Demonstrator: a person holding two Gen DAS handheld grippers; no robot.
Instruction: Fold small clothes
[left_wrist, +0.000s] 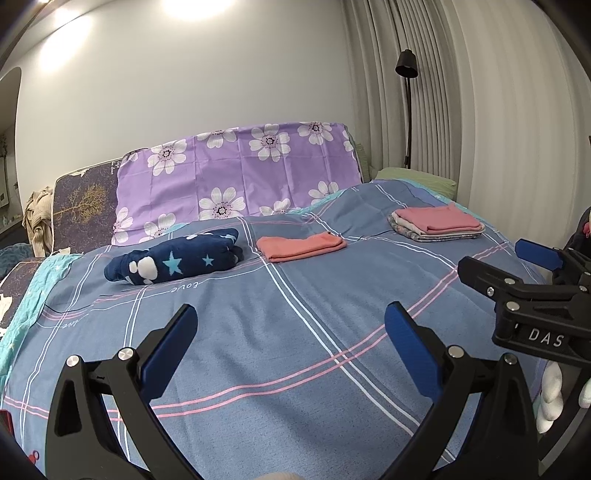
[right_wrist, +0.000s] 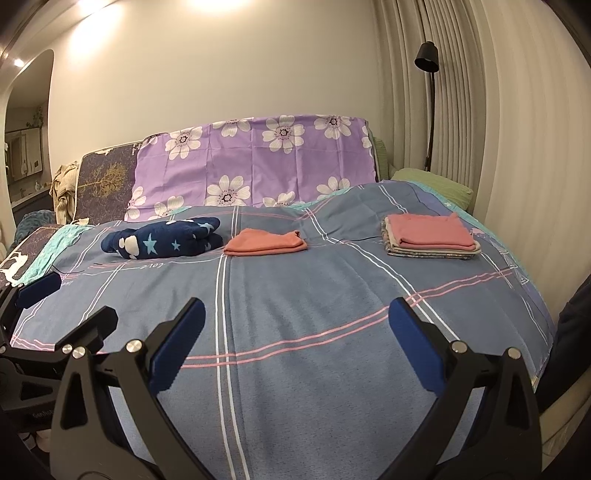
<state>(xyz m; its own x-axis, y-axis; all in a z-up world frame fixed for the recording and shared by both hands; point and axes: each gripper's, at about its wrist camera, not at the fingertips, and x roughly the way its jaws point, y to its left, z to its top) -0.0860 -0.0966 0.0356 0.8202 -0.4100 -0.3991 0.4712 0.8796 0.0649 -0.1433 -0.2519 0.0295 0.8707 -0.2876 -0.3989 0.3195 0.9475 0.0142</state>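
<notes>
Both grippers hover level above the near part of the bed (right_wrist: 295, 369), pointing toward the headboard. The left gripper (left_wrist: 290, 338) has its fingers spread wide, grasping nothing. Far across the bed lie a starry navy bundle (left_wrist: 173, 260), a folded salmon cloth (left_wrist: 301, 246) and a folded stack (left_wrist: 437, 223). The right gripper (right_wrist: 297, 332) is likewise released.

A home bedroom, seen across a made bed.

A blue plaid bedspread (right_wrist: 295, 295) covers the bed, a purple flowered sheet (right_wrist: 255, 162) drapes the headboard end, a green pillow (right_wrist: 436, 184) sits by pleated curtains (right_wrist: 480, 110), a black floor lamp (right_wrist: 428, 59) stands in the corner, and folded clothes (right_wrist: 432, 232) lie on top.
</notes>
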